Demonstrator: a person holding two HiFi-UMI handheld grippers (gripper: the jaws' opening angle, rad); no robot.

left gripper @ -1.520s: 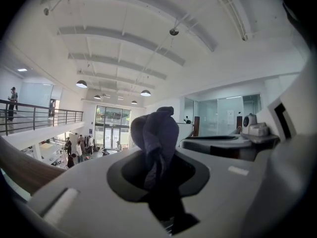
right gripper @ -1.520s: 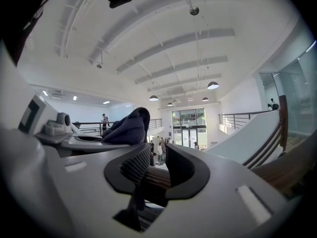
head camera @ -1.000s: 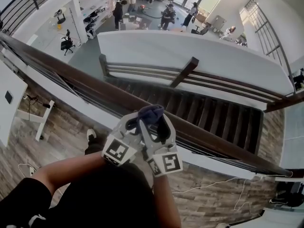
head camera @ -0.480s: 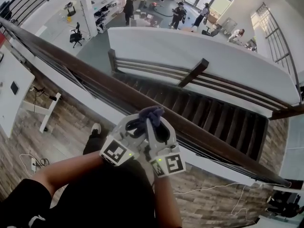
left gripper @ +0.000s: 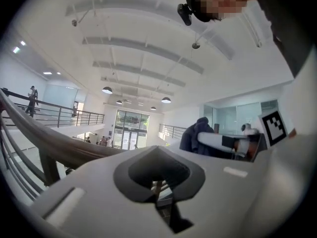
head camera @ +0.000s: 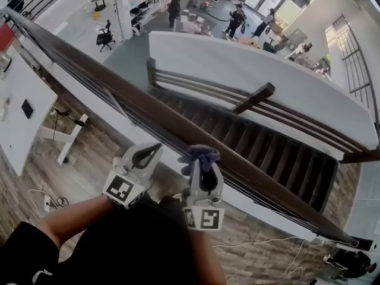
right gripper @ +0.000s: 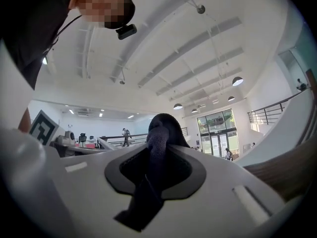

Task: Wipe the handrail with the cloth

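The dark wooden handrail (head camera: pixel 119 97) runs from upper left to lower right. My right gripper (head camera: pixel 202 162) is just short of it, and its jaws are closing on a dark blue cloth (head camera: pixel 199 155) that bulges out past the tips. In the right gripper view the cloth (right gripper: pixel 159 135) fills the gap between the pads of the right gripper (right gripper: pixel 157 150), with the handrail (right gripper: pixel 290 172) at the right. My left gripper (head camera: pixel 146 154) hovers apart to the left, shut with nothing in it. The left gripper view shows the left gripper (left gripper: pixel 158 185) with its jaws together, and the cloth (left gripper: pixel 197 134) off to the right.
Thin metal bars (head camera: pixel 89 103) run under the rail. Beyond it a wooden staircase (head camera: pixel 273 150) descends beside a white parapet (head camera: pixel 249 70). Several people (head camera: pixel 237 18) and office chairs are on the floor far below. A white desk (head camera: pixel 21 108) stands at the left.
Both grippers were together at the cloth; the left one has let go and swung away to the left. The right gripper keeps the cloth and has shifted slightly right.
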